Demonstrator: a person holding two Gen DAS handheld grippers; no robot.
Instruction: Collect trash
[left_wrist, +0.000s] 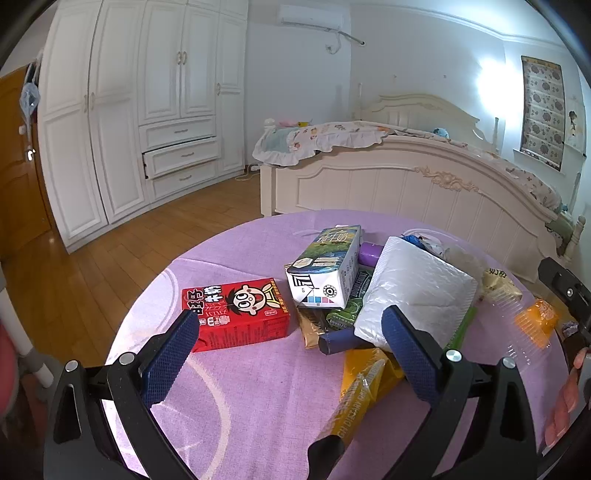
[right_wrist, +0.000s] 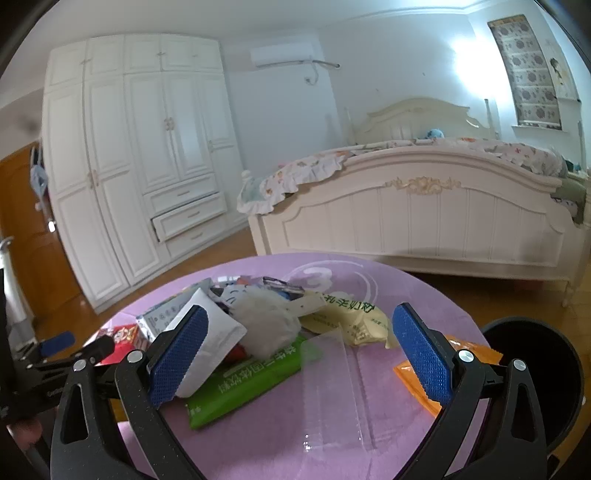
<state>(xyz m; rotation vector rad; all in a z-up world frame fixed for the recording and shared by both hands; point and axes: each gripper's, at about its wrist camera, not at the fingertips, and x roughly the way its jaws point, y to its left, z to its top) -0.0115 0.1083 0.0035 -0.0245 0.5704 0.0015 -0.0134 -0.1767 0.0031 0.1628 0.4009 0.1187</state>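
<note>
Trash lies piled on a round table with a purple cloth (left_wrist: 240, 398). In the left wrist view a red milk carton (left_wrist: 236, 314), a green-and-white milk carton (left_wrist: 328, 266), a white pouch (left_wrist: 417, 291) and a yellow wrapper (left_wrist: 365, 384) lie ahead. My left gripper (left_wrist: 291, 336) is open and empty above them. In the right wrist view a green wrapper (right_wrist: 243, 380), a clear plastic bag (right_wrist: 336, 376), a white fluffy wad (right_wrist: 266, 321), a pale yellow packet (right_wrist: 347, 317) and an orange wrapper (right_wrist: 417, 373) lie ahead. My right gripper (right_wrist: 299, 354) is open and empty above them.
A black trash bin (right_wrist: 543, 373) stands on the floor right of the table. A white bed (right_wrist: 424, 218) stands behind the table. A white wardrobe (right_wrist: 136, 166) with one drawer ajar fills the back left. The floor is wood.
</note>
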